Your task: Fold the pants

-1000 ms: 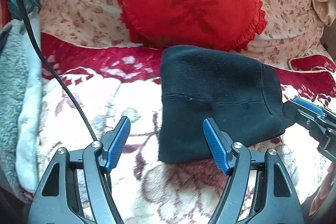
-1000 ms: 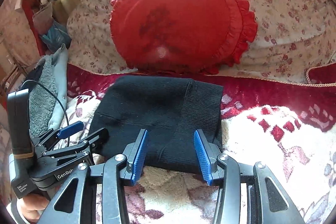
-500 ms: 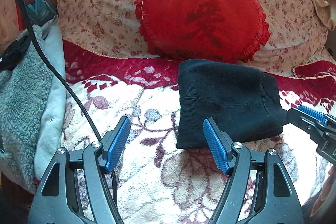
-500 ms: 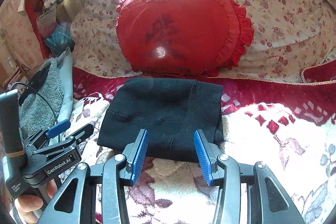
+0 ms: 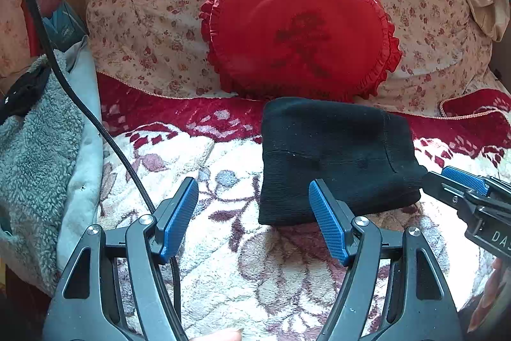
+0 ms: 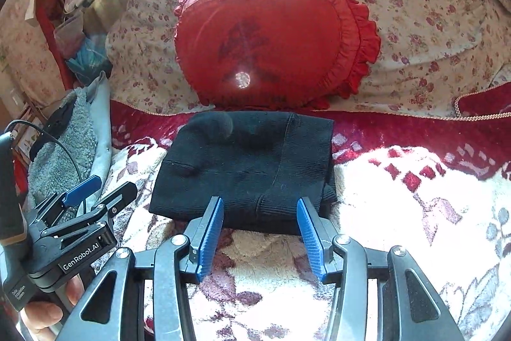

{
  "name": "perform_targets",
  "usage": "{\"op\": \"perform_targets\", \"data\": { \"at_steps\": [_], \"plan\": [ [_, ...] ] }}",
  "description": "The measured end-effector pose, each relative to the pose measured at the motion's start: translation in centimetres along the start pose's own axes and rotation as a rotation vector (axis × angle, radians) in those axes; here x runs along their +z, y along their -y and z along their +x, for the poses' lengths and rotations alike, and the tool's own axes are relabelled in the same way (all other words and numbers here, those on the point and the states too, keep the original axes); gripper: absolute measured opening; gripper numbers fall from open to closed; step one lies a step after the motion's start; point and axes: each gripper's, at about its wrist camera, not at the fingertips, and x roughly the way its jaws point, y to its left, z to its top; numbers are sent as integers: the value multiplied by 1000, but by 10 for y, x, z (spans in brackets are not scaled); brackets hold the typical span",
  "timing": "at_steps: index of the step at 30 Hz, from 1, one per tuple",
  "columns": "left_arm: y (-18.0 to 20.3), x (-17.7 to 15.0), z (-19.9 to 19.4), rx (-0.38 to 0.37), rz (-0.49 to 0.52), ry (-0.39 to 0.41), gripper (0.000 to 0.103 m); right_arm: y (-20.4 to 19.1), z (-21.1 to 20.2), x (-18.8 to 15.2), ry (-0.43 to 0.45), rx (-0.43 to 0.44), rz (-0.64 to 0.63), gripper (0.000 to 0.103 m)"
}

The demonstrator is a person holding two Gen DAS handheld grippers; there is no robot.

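Folded pants (image 6: 246, 168) lying mid-frame, long side across; right gripper (image 6: 260, 230) nearest, jaws opening, nothing clamped; left gripper (image 5: 254, 218) apart, empty, pants to its right.

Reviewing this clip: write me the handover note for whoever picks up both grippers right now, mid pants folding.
Left gripper: open, empty, off the near left corner of the pants.
Right gripper: jaws opening, nothing pinched, at the near edge of the pants.
Black pants: a compact folded bundle lying flat on the floral blanket, in front of the red pillow.
Done: folding looks finished.
Left: probably just draw both grippers away; tidy the edges if wanted.
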Motion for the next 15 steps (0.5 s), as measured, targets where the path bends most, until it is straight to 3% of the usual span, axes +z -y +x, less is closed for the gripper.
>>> {"op": "perform_targets", "data": {
  "at_steps": [15],
  "plan": [
    [-2, -1, 7, -2, 1, -16, 72, -6, 13, 2, -19, -6, -13, 47]
  ]
}}
